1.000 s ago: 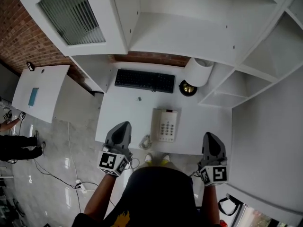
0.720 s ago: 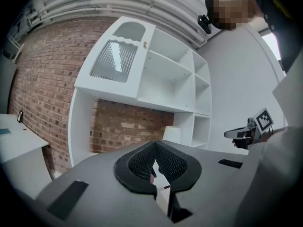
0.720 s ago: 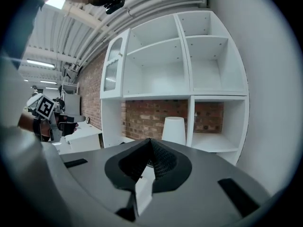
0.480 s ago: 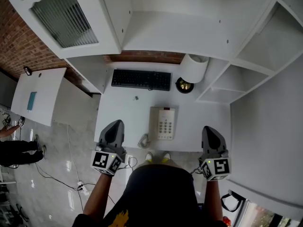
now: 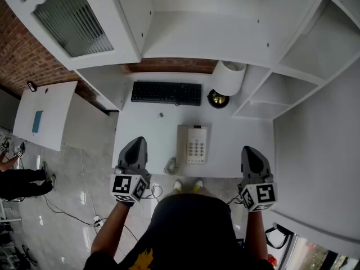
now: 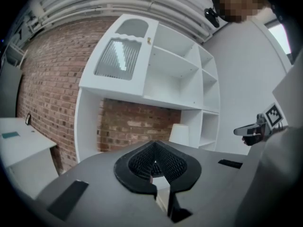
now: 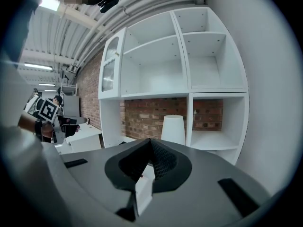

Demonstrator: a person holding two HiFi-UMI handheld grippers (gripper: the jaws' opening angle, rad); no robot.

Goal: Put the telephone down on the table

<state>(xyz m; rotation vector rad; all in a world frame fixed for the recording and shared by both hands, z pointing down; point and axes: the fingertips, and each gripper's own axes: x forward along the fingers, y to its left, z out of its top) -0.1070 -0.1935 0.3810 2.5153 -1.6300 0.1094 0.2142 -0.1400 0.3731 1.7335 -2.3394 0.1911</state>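
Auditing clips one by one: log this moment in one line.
telephone: lying on table, untouched | left gripper: shut, empty | right gripper: shut, empty | both at near edge

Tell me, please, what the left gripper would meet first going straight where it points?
The left gripper would probably meet the keyboard at its left end, or the brick wall behind; height is unclear.

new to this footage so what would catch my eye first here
The pale telephone sits on the white table near its front edge. The left gripper and right gripper flank it, both shut and empty. A black keyboard lies at the back, with a white lamp to its right.
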